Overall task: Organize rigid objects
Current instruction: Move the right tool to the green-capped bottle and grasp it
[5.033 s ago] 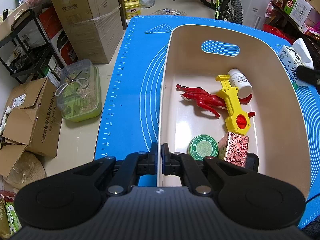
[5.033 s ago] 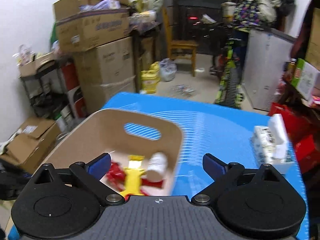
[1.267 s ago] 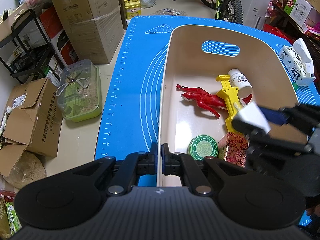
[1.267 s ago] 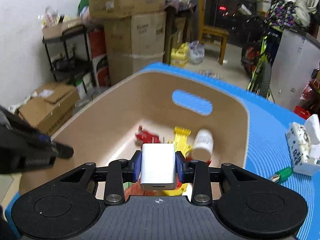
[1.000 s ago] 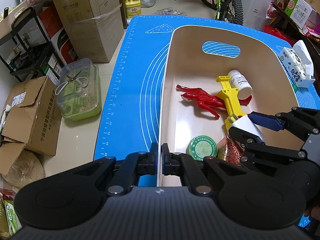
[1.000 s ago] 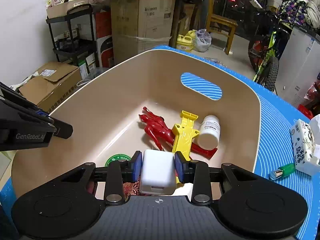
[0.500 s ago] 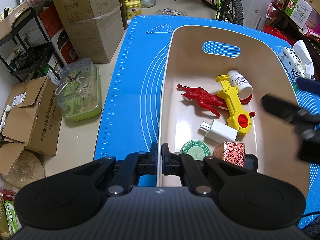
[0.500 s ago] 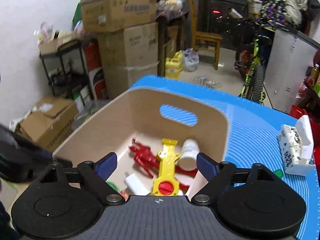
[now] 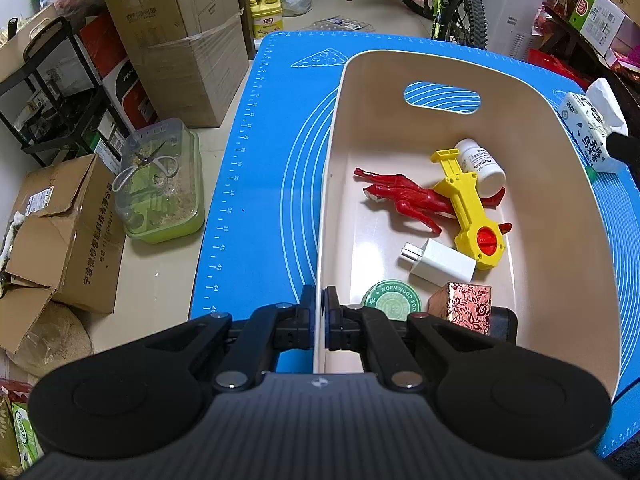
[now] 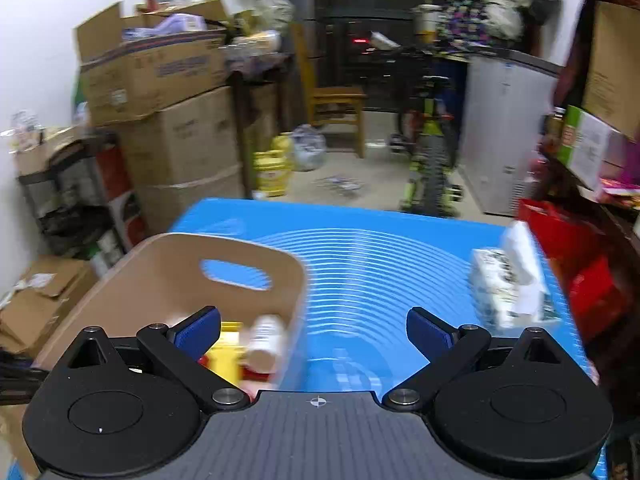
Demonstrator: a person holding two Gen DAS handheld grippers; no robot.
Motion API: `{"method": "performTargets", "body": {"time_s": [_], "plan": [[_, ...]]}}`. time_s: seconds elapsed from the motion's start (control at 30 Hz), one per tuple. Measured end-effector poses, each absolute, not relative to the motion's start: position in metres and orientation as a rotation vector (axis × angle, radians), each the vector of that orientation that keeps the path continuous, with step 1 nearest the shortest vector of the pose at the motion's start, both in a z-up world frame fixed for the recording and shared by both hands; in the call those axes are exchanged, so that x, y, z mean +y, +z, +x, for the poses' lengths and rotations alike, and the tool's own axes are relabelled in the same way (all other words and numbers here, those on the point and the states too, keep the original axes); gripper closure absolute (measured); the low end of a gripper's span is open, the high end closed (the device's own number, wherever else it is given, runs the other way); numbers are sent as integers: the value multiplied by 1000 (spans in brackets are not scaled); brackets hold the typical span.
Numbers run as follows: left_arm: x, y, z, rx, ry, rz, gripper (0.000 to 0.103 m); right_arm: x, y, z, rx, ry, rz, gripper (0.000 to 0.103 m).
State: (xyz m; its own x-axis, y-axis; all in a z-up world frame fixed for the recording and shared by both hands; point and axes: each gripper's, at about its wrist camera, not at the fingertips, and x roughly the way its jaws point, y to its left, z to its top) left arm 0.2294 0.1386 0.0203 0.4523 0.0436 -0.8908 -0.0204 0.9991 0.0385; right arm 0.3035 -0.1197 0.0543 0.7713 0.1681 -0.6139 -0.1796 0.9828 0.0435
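At the bottom centre of the left wrist view, the left claw [image 9: 319, 322] is clamped on the near left wall of the beige bin [image 9: 560, 184], one pad on each side of the thin rim. The bin stands on a blue mat [image 9: 256, 184] that covers the bench, and fills the middle and right of that frame.

Inside the bin, just up and right of the claw, lie a round green tin [image 9: 391, 301] and a red patterned box [image 9: 464, 307], side by side against the near wall. A little farther up is a white charger [image 9: 438, 261] lying flat with its prongs toward the left. Its right end sits just beside the round end of a yellow toy [image 9: 466, 208], which lies across a red figure [image 9: 404, 198]. A white bottle [image 9: 480, 160] lies on its side touching the yellow toy's upper end. At the right edge of the frame a tissue pack [image 9: 588, 128] rests on the mat outside the bin.

In the right wrist view, which is blurred, the right claw [image 10: 314, 330] has its jaws spread wide and opening, with nothing gripped between them. The bin's right wall falls between the blue pads [image 10: 200, 330] in the picture, but I cannot tell how far below them it is. The bin sits at lower left of that frame with the yellow toy and white bottle showing just past the left pad; the tissue pack is at the right, above the right pad.
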Motion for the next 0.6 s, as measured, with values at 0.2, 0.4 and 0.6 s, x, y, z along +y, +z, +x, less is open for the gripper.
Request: {"method": "performTargets", "body": {"time_s": [0.2,0.4,0.6], "plan": [[139,21,230,1100,41,24,97,-157,26,321,703,104,-4,4],[138,21,230,1101,44,25,97,-176,-6,338,750,97,-34,4],[138,21,230,1101,43,25,97,-185,-35,353,785,74,-62,4]]}}
